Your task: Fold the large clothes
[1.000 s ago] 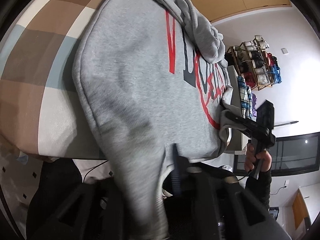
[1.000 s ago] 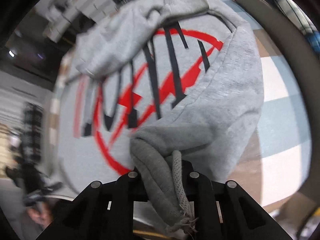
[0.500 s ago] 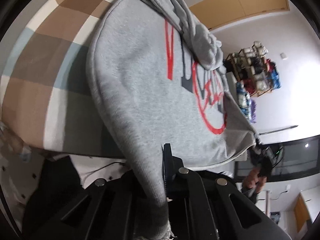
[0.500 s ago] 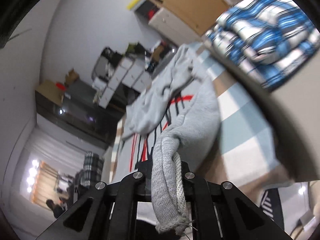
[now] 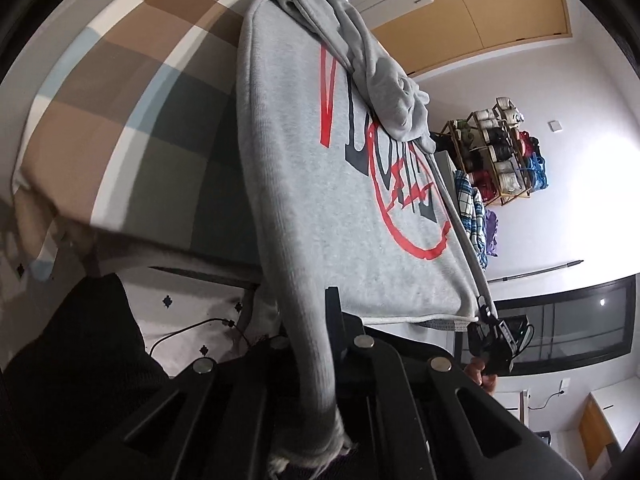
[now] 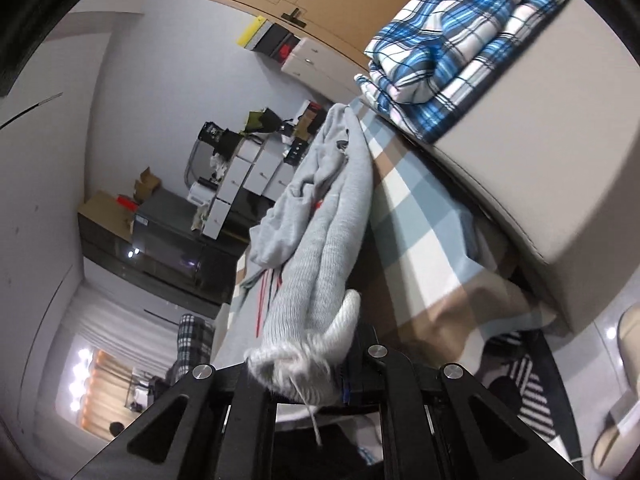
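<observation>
A grey sweatshirt [image 5: 304, 152] with a red and dark print lies face up on the checked bed cover [image 5: 120, 92]. One sleeve is bunched across its far end. My left gripper [image 5: 316, 332] is shut on the near hem corner, and the fabric hangs down between its fingers. The hem is stretched tight over to my right gripper [image 5: 485, 312], held by a hand at the lower right. In the right wrist view the right gripper [image 6: 308, 356] is shut on a wad of the sweatshirt [image 6: 332, 216], which runs away along the bed [image 6: 420, 220].
A folded blue plaid blanket [image 6: 452, 36] rests on a beige padded block [image 6: 560, 152] beside the bed. A wire rack of rolls [image 5: 500, 148] stands by the wall. Wooden wardrobe doors [image 5: 480, 20] and white drawers are behind. A striped rug [image 6: 524, 384] lies on the floor.
My left gripper closed on the sweatshirt's hem. The right gripper swung out sideways with its corner and pulled the hem taut. Its view turned from the print to along the bed.
</observation>
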The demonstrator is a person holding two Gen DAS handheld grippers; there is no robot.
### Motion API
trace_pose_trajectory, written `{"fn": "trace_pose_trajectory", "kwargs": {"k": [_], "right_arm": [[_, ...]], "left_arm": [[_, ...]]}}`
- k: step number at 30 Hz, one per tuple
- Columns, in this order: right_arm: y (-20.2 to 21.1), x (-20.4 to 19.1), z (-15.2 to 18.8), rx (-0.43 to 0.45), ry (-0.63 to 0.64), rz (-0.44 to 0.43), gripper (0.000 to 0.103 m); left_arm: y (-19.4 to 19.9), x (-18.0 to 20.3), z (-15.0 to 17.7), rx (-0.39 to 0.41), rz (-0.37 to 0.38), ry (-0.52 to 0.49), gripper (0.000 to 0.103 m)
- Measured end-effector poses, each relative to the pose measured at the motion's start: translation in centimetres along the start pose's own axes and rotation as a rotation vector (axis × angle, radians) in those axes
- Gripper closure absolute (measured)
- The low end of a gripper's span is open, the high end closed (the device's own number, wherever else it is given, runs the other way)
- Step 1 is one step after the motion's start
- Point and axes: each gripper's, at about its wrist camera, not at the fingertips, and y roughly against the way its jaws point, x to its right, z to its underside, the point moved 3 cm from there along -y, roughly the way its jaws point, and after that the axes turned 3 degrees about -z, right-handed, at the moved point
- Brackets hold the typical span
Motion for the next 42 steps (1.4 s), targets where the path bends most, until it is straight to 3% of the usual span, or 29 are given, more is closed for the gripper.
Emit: {"fn": "trace_pose_trajectory", "kwargs": {"k": [9,14,19,25,28,30,33,38,42], "right_arm": [[2.3,-0.1,1.4,-0.001,0.037,-0.02,0.099],[1.8,-0.6,0.2,-0.029,0.058,-0.004,0.1],[-2.2,-0.7,-1.9,-0.124,0.053,0.07,0.1],[-5.7,1.8,-2.4,-0.25,0.004,0.207,0.096],[-5.7,3.1,-2.2,-0.264,-0.049,0.193,0.092],[-5.8,3.3,-2.1,-0.266,-0.07,0.18,0.075],[-6.1,2.9,-1.9,-0.267,-0.049,0.193,0.061],[-7.0,1.6,-1.6,-0.289,0.051,0.318,0.059],[-7.6,0.5,-1.2,-0.316,0.18,0.494,0.059]], "left_arm": [[0.5,0.0,0.9,0.005,0.006,0.001,0.103],[0.0,0.8,-0.7,-0.004,0.026,-0.002,0.103],[-0.9,1.8,-2.6,-0.024,0.039,-0.01,0.103],[-2.0,2.1,-2.6,-0.069,0.013,-0.049,0.103],[-2.2,1.9,-2.6,-0.088,0.016,-0.058,0.103],[-2.3,1.9,-2.8,-0.098,0.018,-0.06,0.103],[-2.5,1.6,-3.0,-0.113,0.013,-0.056,0.103],[-2.5,1.1,-3.1,-0.122,0.009,-0.035,0.103],[-2.4,0.9,-3.0,-0.13,-0.002,-0.025,0.103]]}}
